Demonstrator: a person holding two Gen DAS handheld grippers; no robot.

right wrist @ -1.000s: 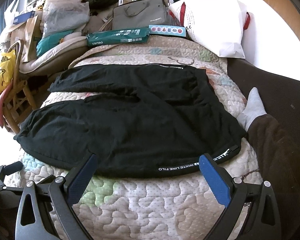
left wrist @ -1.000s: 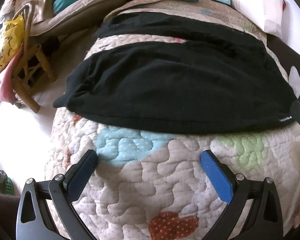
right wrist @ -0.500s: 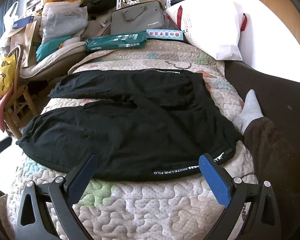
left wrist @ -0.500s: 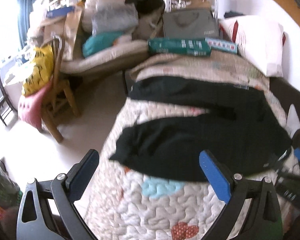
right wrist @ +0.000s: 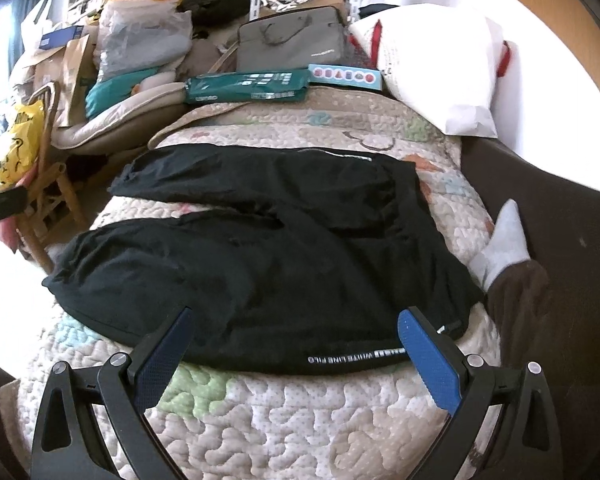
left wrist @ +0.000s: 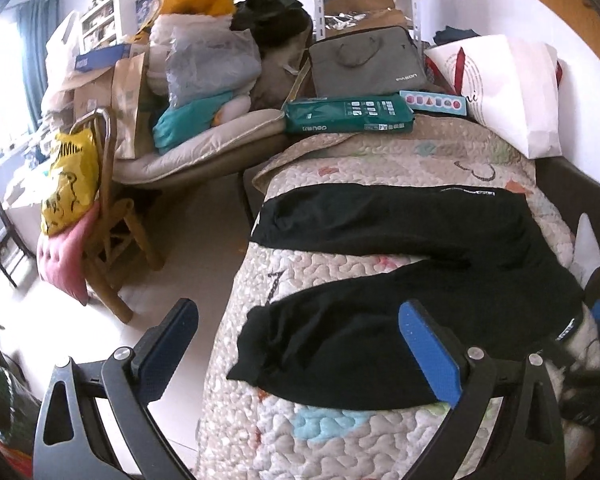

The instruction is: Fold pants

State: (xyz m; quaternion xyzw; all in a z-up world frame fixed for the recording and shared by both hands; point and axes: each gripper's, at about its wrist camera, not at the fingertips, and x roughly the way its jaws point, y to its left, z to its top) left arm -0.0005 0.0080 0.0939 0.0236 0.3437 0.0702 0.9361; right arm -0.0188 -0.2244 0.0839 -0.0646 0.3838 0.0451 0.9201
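Black pants [right wrist: 268, 256] lie spread flat on a quilted bed cover [right wrist: 300, 412], unfolded, with both legs running toward the left edge of the bed and the waistband at the right. White lettering runs along the near hem by the waistband.

Going left to right in the left wrist view: a wooden chair [left wrist: 112, 240] stands on the floor, draped with a yellow bag [left wrist: 70, 188] and a pink cushion [left wrist: 66, 260]. Next comes a pile of bags and boxes behind a padded cushion. At the head of the bed rest a green package [left wrist: 348, 116] and a grey laptop bag [left wrist: 366, 62]. A white pillow [left wrist: 512, 92] leans against the wall at the far right.

The left gripper [left wrist: 304, 352] hovers above the bed's left edge, its 2 blue-padded fingers [left wrist: 430, 352] spread wide and holding nothing. The near pant leg lies between and beyond them.

The right gripper [right wrist: 296, 354] hovers over the near edge of the pants, close to the lettered hem, its fingers [right wrist: 428, 360] also spread wide and empty. To its right, a person's foot in a white sock [right wrist: 502, 240] rests on the bed just beside the waistband.
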